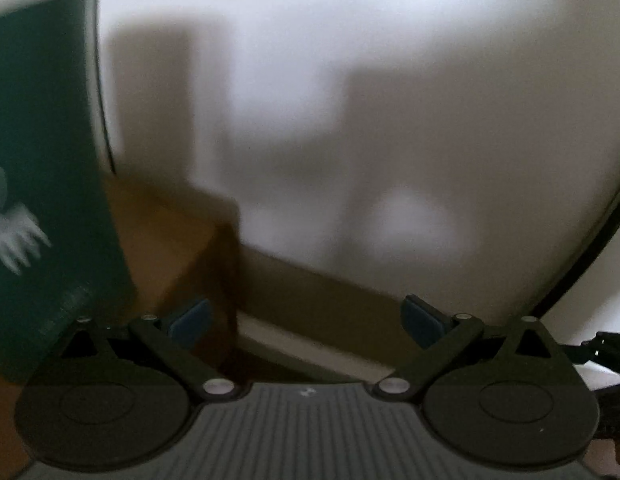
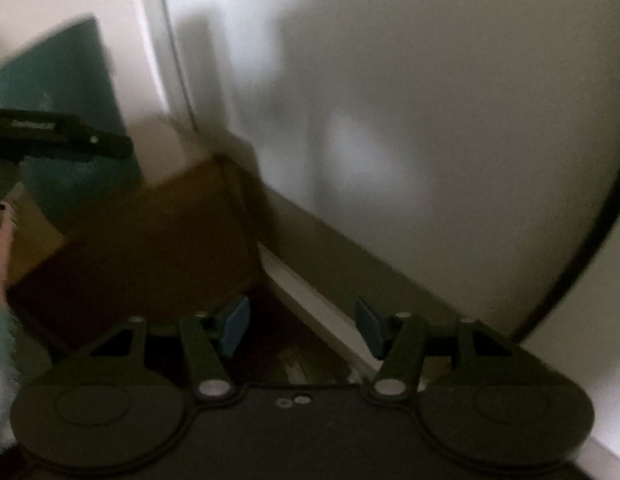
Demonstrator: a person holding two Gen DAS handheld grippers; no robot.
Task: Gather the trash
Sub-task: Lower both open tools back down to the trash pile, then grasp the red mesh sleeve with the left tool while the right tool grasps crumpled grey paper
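Both views are blurred and dim. A brown cardboard box [image 1: 170,240] stands on the floor against a white wall, with a dark green bag or panel [image 1: 42,160] to its left. My left gripper [image 1: 306,322] hangs just above the box's right corner, jaws wide apart and nothing between its blue pads [image 1: 424,320]. In the right wrist view the same box [image 2: 150,240] lies lower left and the green bag [image 2: 70,120] behind it. My right gripper [image 2: 302,328] is open over the floor beside the box, empty. The left gripper's black body [image 2: 58,136] shows at the left edge.
A white wall [image 1: 350,80] with a grey skirting board [image 2: 350,264] fills most of both views. Dark floor [image 2: 286,352] shows between box and skirting. A black cable or edge [image 1: 582,256] curves down the right. A person's hand and pale sleeve [image 2: 0,280] sit at far left.
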